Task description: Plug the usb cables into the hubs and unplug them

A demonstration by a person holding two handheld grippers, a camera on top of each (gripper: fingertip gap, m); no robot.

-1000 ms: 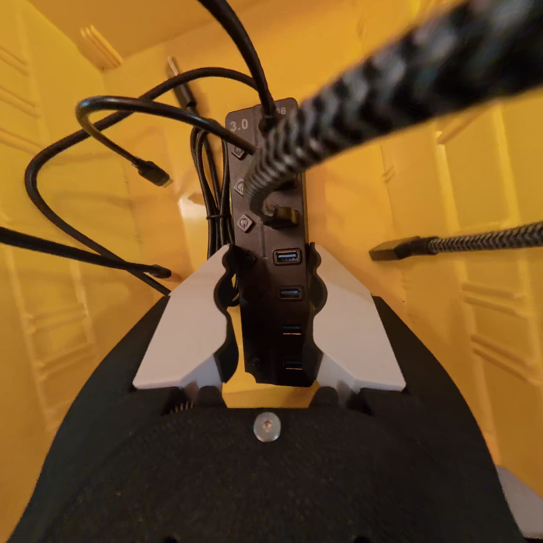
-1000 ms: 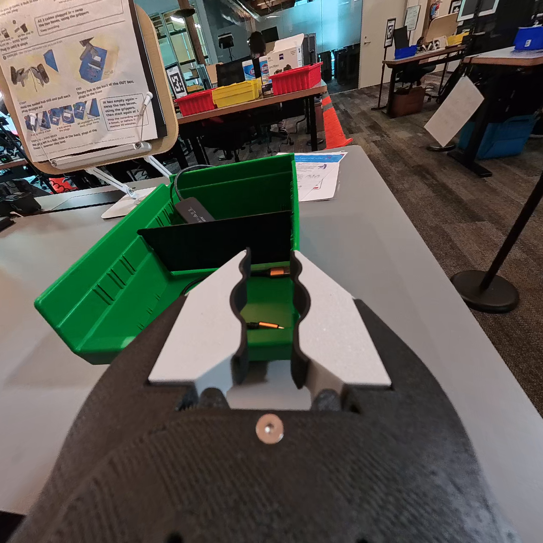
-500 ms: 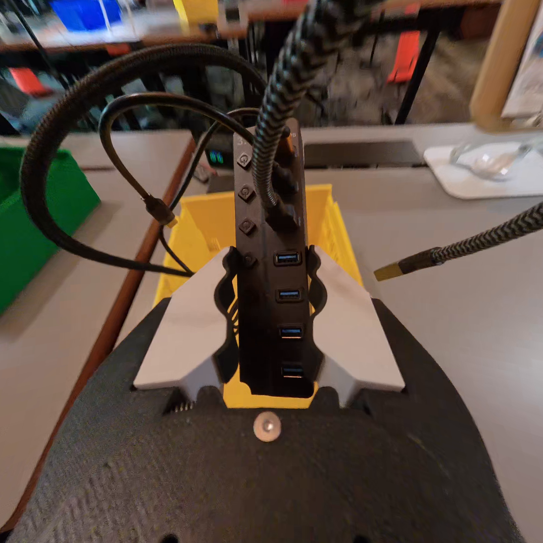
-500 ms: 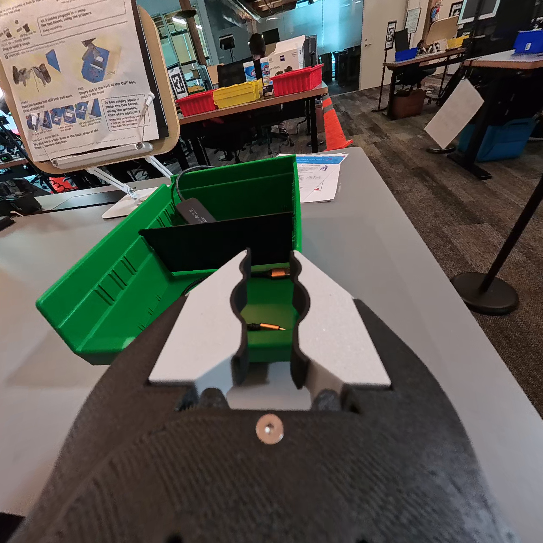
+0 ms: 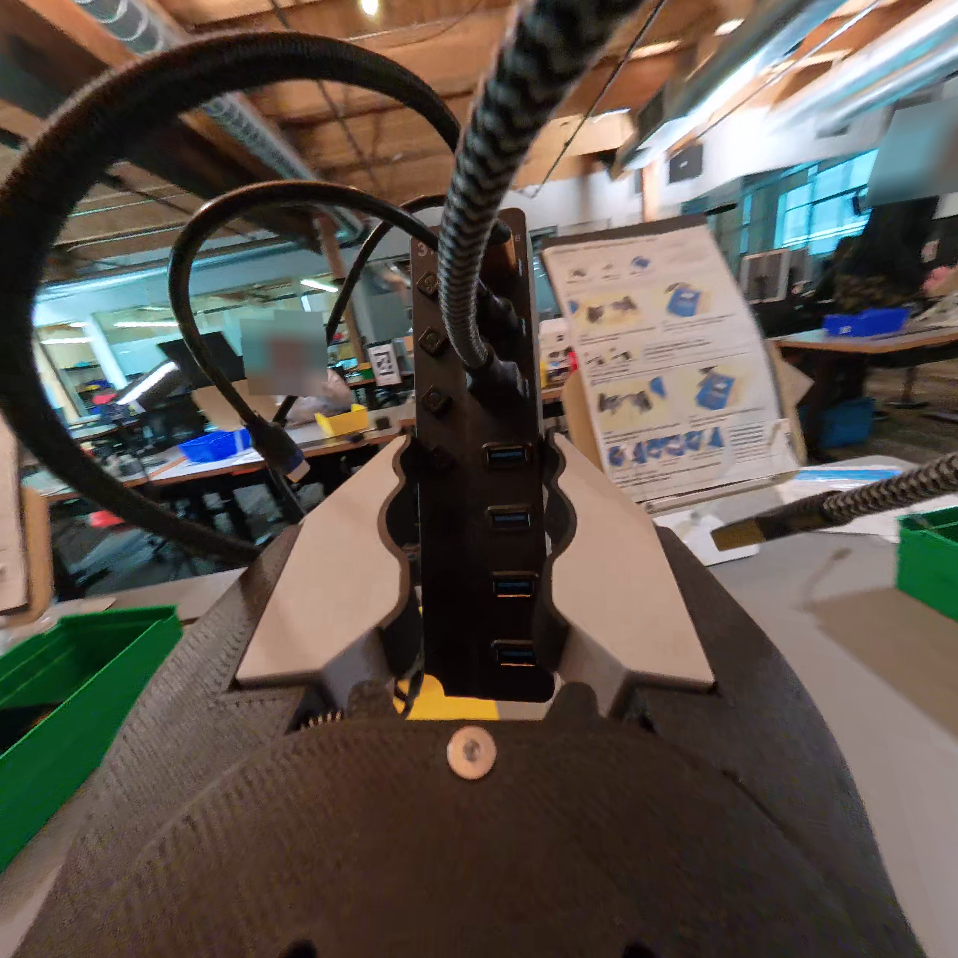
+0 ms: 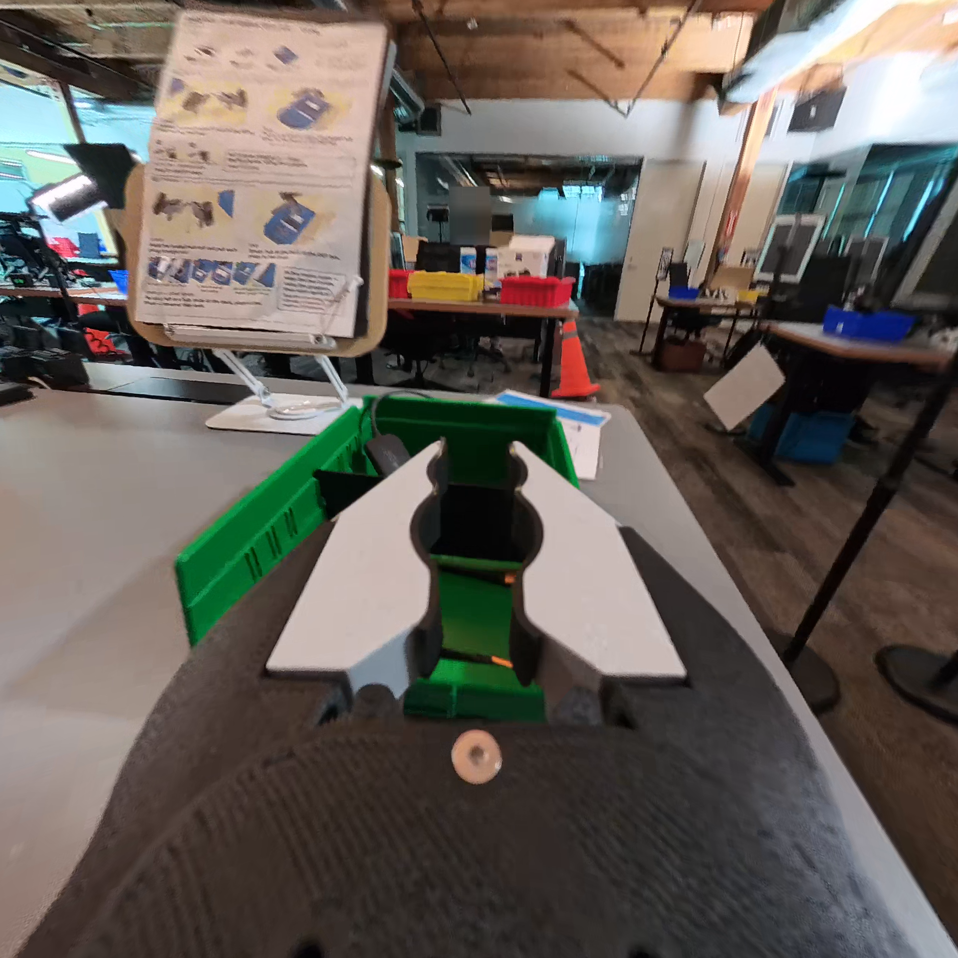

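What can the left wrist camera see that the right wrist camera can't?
Only the left wrist view shows the black USB hub, clamped in the left gripper, with a braided cable plugged in and a loose plug dangling.

Only the right wrist view shows the right gripper, open and empty, the green bin's black divider, and an orange cone.

Both show the instruction sheet and grey table.

Matt black plastic hub (image 5: pixel 469 539), braided cloth cable (image 5: pixel 482 171), glossy green plastic bin (image 6: pixel 269 523), smooth grey tabletop (image 6: pixel 93 497).
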